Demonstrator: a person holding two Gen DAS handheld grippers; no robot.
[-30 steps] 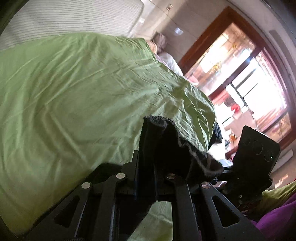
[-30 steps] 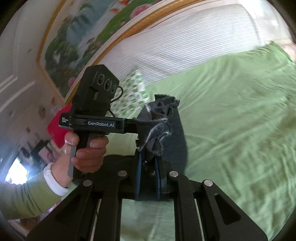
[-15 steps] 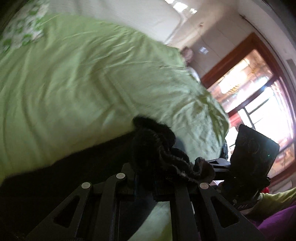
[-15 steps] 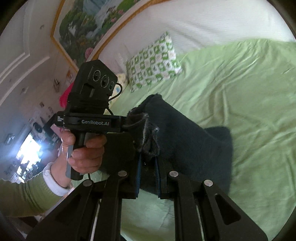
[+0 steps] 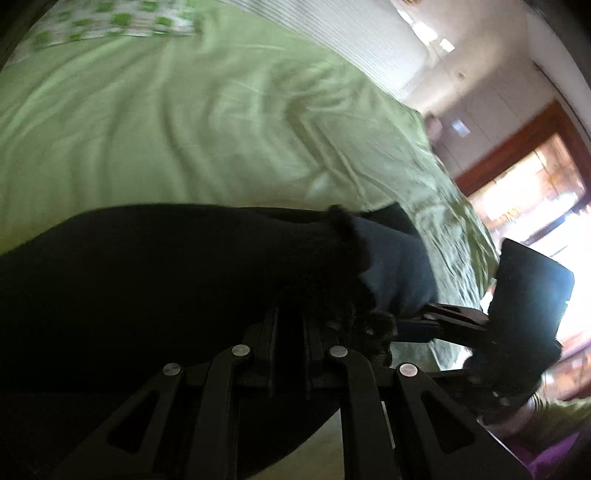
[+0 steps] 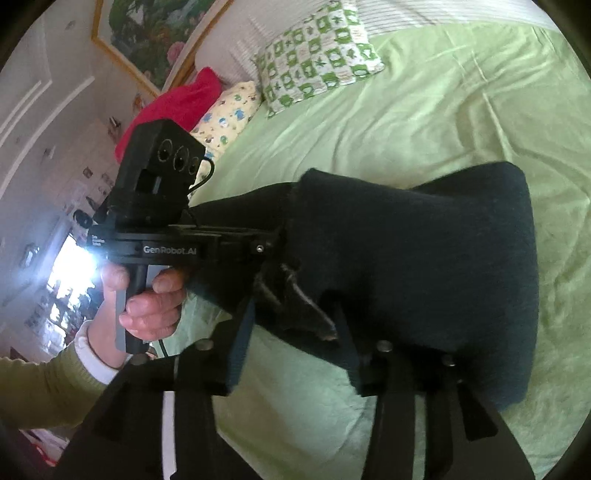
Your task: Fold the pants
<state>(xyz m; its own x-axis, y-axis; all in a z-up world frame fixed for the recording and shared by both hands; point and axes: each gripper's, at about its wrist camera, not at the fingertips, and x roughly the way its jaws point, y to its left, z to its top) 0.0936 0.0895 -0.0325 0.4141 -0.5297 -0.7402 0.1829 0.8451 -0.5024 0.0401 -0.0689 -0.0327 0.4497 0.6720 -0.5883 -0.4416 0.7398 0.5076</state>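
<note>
The dark pants [image 6: 424, 251] lie folded over on the green bedsheet [image 6: 424, 103], with one end lifted. My right gripper [image 6: 295, 325] has its fingers spread apart, with the cloth edge draped loosely between them. My left gripper [image 5: 290, 325] is shut on the dark pants [image 5: 166, 277], pinching the frayed edge; it also shows in the right wrist view [image 6: 255, 240], held in a hand, clamping the cloth. The right gripper's body shows in the left wrist view [image 5: 524, 325] at the right.
A green-and-white patterned pillow [image 6: 317, 51], a yellow printed pillow [image 6: 229, 110] and a red cushion [image 6: 173, 107] lie at the bed's head. A framed painting [image 6: 147, 33] hangs on the wall. A bright doorway [image 5: 535, 192] lies beyond the bed's right edge.
Both grippers have lowered the pants' end forward onto the bed, so the cloth now lies spread on the sheet. The right gripper's fingers have opened from their pinch.
</note>
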